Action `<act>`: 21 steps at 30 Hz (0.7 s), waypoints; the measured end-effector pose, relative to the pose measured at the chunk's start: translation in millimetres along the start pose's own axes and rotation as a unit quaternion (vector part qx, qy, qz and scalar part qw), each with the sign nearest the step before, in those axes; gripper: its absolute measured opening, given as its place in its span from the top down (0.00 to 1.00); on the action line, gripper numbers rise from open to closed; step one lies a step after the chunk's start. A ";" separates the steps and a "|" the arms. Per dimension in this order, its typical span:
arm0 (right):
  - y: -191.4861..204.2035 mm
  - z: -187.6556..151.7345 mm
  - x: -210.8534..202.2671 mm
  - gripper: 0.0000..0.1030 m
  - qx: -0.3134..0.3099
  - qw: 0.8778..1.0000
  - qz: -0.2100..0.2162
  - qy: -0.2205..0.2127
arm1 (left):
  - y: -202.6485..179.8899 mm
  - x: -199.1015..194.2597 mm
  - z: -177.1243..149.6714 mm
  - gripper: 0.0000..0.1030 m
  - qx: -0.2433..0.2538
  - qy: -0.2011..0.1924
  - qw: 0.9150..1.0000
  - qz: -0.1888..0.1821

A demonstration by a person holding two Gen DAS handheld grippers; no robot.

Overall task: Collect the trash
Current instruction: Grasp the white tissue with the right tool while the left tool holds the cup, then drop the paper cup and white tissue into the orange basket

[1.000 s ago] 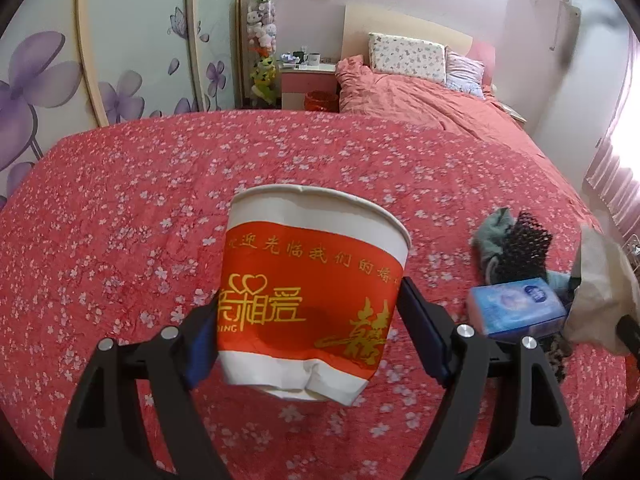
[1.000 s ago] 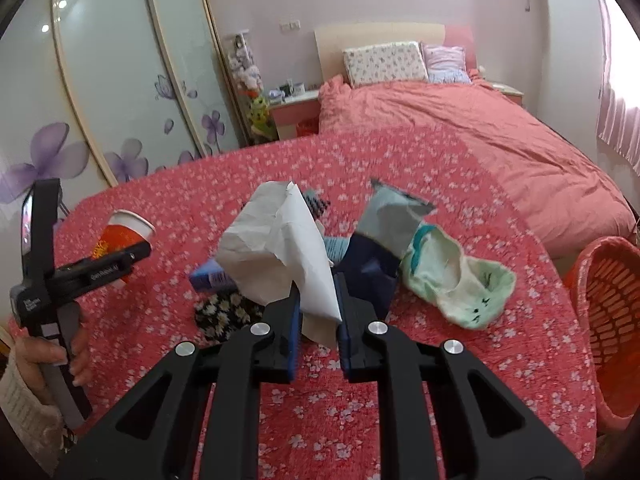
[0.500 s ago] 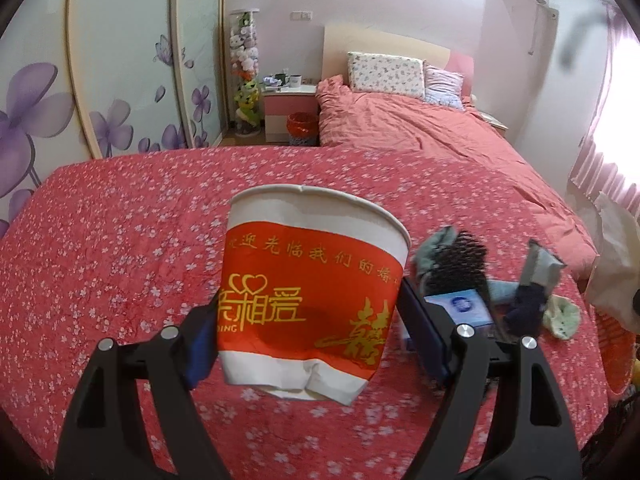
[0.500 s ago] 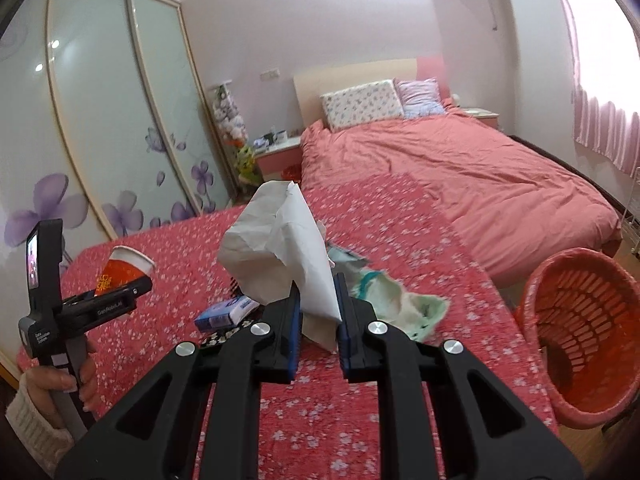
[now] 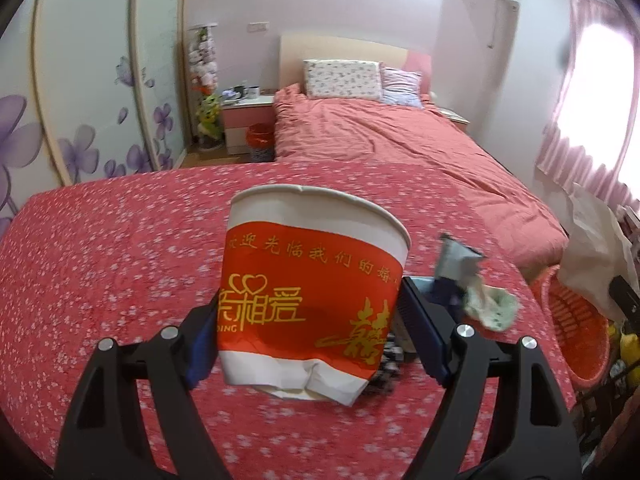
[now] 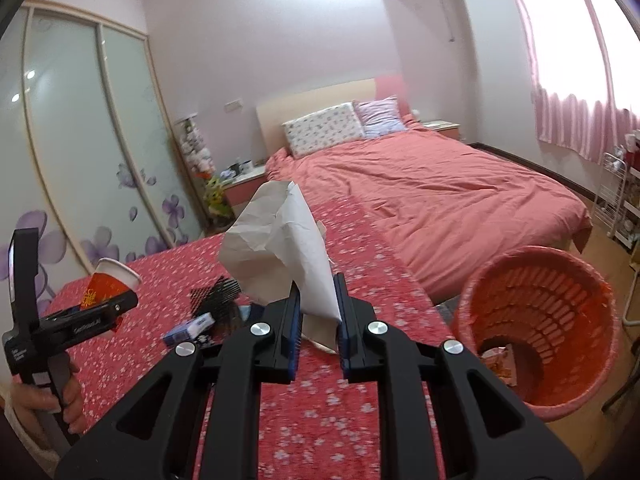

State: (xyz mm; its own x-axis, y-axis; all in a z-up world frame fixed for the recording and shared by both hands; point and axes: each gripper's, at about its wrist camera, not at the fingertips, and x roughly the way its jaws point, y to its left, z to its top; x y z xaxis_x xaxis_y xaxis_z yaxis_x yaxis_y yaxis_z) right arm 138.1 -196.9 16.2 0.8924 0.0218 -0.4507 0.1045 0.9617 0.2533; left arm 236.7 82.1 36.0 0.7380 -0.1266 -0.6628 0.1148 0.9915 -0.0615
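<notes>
Right of our right gripper (image 6: 316, 316), whose fingers pinch crumpled paper (image 6: 280, 252), sits the orange basket (image 6: 536, 320); our farther left gripper (image 5: 312, 320) clamps the paper cup (image 5: 312, 292).

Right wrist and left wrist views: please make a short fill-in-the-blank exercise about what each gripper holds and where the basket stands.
1. The left gripper is shut on a red and white paper ____.
2. The right gripper pinches a crumpled white ____.
3. The orange basket stands on the ____, beside the table.

Missing words: cup; paper; floor
</notes>
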 end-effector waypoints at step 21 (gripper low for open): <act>-110.0 5.5 -34.8 0.85 0.082 0.989 -0.108 -0.064 | -170.0 13.7 -5.9 0.24 0.063 0.015 0.989 -0.136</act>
State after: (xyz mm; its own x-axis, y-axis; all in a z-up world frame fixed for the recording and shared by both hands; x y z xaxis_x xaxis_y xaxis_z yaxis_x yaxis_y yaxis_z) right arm 98.0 -304.9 8.8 0.8888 -0.2246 -0.3995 0.3590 0.8830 0.3023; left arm 223.4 -88.0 33.0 0.6480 -0.3850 -0.6572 0.3897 0.9089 -0.1482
